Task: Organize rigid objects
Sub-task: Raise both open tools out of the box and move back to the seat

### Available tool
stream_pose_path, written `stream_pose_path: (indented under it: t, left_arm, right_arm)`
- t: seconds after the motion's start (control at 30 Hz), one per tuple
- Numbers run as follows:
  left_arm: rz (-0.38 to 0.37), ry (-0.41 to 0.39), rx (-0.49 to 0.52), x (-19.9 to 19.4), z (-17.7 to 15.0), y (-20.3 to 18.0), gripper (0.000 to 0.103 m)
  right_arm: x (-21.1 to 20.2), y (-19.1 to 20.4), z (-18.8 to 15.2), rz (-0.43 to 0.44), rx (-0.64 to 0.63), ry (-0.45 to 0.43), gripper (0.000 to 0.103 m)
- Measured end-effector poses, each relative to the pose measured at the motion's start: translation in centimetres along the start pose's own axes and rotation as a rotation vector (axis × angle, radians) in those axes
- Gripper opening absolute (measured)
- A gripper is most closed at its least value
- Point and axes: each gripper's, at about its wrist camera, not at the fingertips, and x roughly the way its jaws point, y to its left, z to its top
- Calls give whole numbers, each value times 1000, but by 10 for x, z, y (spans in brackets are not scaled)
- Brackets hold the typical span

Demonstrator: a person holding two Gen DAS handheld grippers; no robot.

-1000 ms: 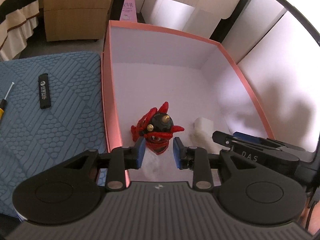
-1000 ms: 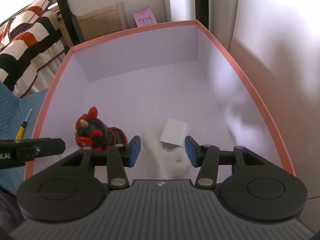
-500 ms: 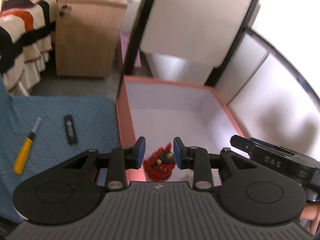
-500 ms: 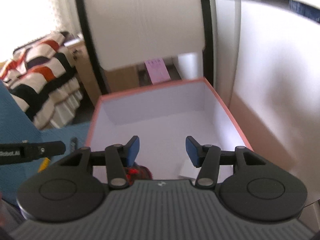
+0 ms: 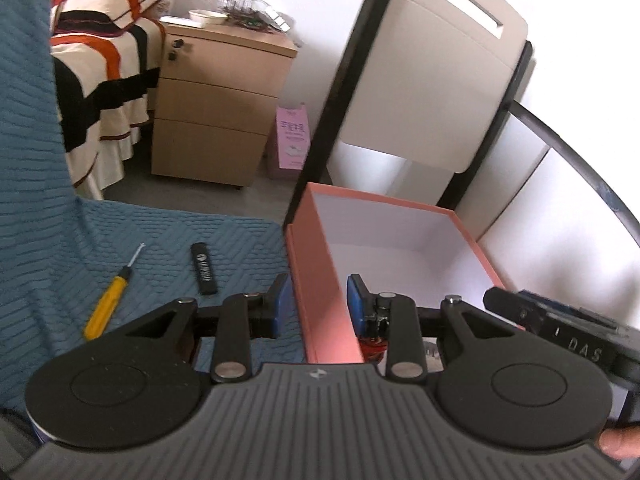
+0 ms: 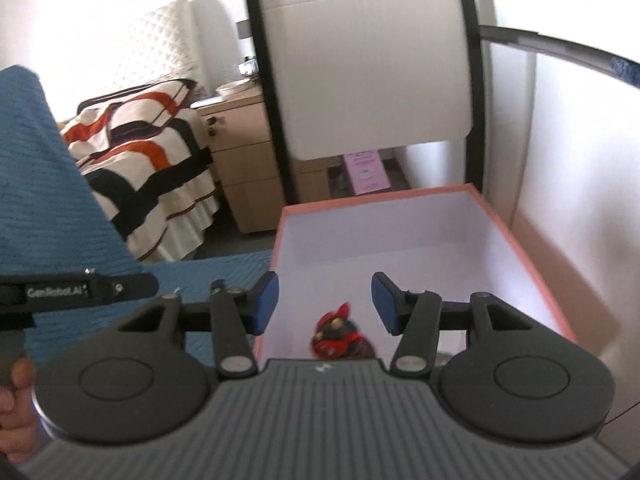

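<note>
Box (image 5: 320, 288): rectangular, rigid card, salmon-pink outside and on the rim, smooth white inside; open top; stands at the right edge of the blue mat, a white wall just right of it.
Box contents: red-and-black figurine (image 6: 340, 336) on the near part of the floor, knobbly, with red horn-like points and small pale studs; in the left wrist view only a red sliver of it shows behind the right finger. A pale thing at the near right corner is mostly hidden; cannot tell what it is.
Mat (image 5: 160, 240): blue quilted fabric with raised ribs and hexagon pattern, covering the surface left of the box.
On the mat: screwdriver (image 5: 110, 296), yellow smooth handle, thin metal shaft pointing far; just right of it a flat black bar (image 5: 204, 268) with white print, lying apart from the box.
Left tongs (image 5: 316, 304): blue pads parted a moderate gap, nothing between them; they hang above the box's near left wall, not touching it.
Right tongs (image 6: 324, 300): blue pads parted wider, empty; held above the box, the figurine seen below and between the pads, not touched.
Hands: fingers show at the frame edges on each tool's grip.
Beyond: wooden drawer cabinet (image 5: 216, 112), matte, three fronts; bed with striped cream, orange and black cover (image 5: 100, 72); pink carton (image 5: 292, 140) on the floor.
</note>
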Motion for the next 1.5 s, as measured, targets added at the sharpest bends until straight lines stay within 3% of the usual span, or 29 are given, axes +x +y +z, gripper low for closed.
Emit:
stream_pose_path:
  t: [0.2,0.53,1.03,1.07,1.13,1.2,1.5]
  left_arm:
    - [44,-30,24,-22,-7,14,36]
    - [50,-38,-14,-42,-32,50,36]
    - [93,-35,-26,-56,-82,95,36]
    - [97,-30,-30,-54,-83,98,36]
    - [100,-12,-37,-47,-86,105,49]
    - [100,22,-45,-32,-85,112,55]
    - [173,57,-50,31,-80,152,55]
  right_arm:
    - [-10,25,-14,50,1,25,54]
    - [-5,70,-45,105,-50,86,54]
    - [-7,107,-85,109,-118,105,54]
    - [-6,107,-89,113,-113,110,54]
    - [-2,107,-94,125,-92,124,54]
    - [3,109,-98,130,-96,131,54]
    - [45,127,-97,172,-170,104,54]
